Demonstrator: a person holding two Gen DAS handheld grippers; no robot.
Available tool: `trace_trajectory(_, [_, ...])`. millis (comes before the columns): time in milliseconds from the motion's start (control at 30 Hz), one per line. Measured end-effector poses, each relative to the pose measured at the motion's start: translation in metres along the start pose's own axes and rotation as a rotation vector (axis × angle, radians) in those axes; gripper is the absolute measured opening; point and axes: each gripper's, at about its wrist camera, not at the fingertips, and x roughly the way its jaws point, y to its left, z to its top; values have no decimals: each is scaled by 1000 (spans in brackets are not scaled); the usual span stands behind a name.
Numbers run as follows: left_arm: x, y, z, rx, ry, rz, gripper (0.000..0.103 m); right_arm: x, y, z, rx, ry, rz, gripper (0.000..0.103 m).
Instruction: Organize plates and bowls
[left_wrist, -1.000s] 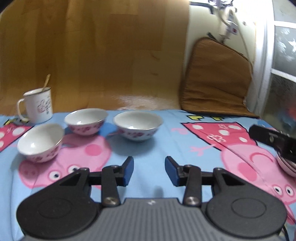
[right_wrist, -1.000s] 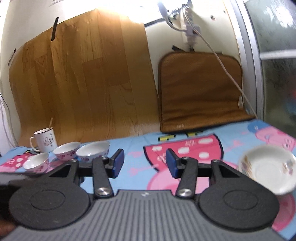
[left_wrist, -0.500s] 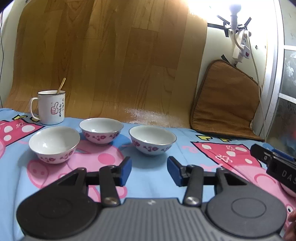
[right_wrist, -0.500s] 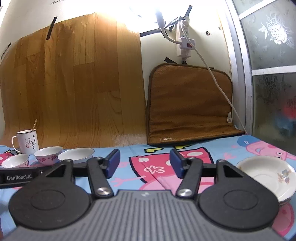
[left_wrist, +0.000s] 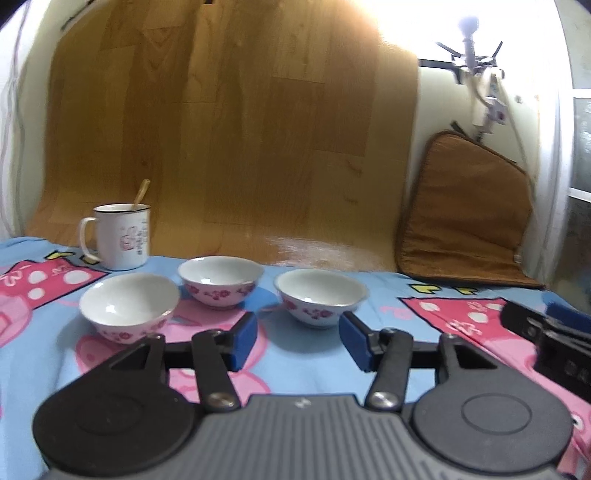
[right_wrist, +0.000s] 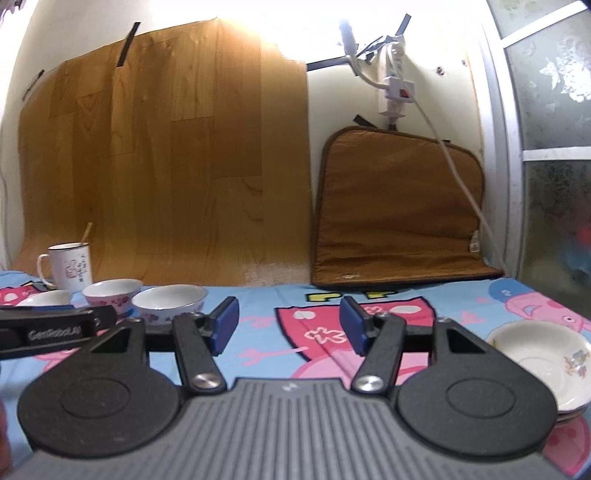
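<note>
Left wrist: left gripper (left_wrist: 298, 341) fingers wide, empty; three bowls at 12 on cloth — left bowl (left_wrist: 127, 307), middle bowl (left_wrist: 220, 280), right bowl (left_wrist: 320, 297); mug (left_wrist: 120, 236) at 10. Right wrist: right gripper (right_wrist: 289, 325) wide, empty; plates (right_wrist: 539, 356) at 3.

White bowls (left_wrist: 313, 298) with pink floral outsides; white mug (left_wrist: 120, 236), dark rim; cream plate (right_wrist: 539, 350), small flower print; blue cloth (left_wrist: 314, 354) with pink cartoon pigs; brown cushion (right_wrist: 399, 210); blue-padded black grippers (left_wrist: 298, 341).
</note>
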Motion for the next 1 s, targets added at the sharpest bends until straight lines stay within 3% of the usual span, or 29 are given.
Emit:
trace_trajectory(133, [6,6,3,-44,14,80,51,-5,-5,-1,31,11,85,67])
trace_trajectory(367, [8,11,3,-64,24,131,56,-15,8,-3,-40,18,286,73])
trace_trajectory(500, [11,14,5,-91,34,164,56,-18,1,-1,-6,19,330,73])
trace_trajectory(767, [10,11,5,-85,35,167,58,-10,-15,1,120,44,270,74])
trace_trajectory(1000, [11,7,5,-53,44,121,61,-12,-32,-3,258,22,140,73])
